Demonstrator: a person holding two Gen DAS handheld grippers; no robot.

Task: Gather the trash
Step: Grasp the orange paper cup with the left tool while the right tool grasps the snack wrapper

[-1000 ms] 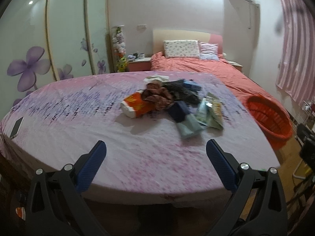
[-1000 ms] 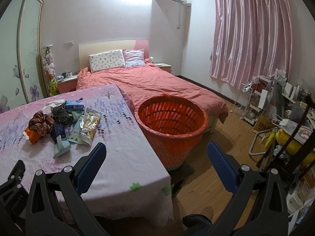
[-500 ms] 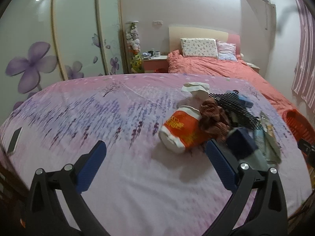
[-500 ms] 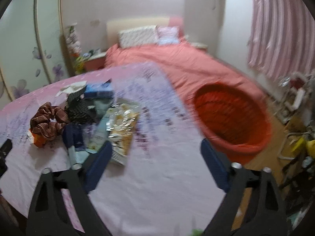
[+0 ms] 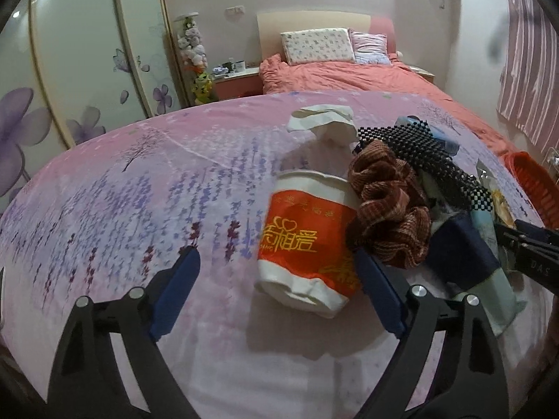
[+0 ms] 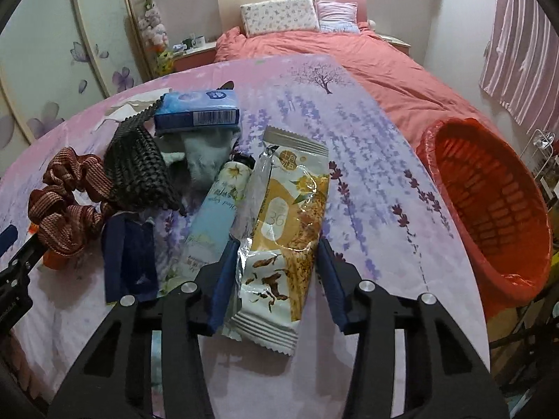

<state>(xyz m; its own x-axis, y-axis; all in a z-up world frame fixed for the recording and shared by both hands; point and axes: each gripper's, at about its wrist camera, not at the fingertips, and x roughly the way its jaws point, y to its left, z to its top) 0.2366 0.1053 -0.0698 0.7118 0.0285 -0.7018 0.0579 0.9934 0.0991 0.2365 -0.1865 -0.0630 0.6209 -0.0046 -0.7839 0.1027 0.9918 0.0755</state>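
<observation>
Wrapper (image 6: 279, 244), one; cup (image 5: 307, 244), one.

Right gripper (image 6: 277, 274): fingers apart, one either side of the wrapper's near end
Wrapper (image 6: 291, 216): yellow snack pack, flat on the worktop (image 6: 367, 160)
Beside it: pale tube (image 6: 216, 216), blue box (image 6: 197, 109), black mesh (image 6: 139, 171), scrunchie (image 6: 66, 206)
Basket (image 6: 489, 206): orange, off the right edge

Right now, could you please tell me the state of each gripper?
Left gripper: open, straddling the crushed orange-and-white paper cup, holding nothing.
Right gripper: open around the yellow foil snack packet, not clamped.
</observation>
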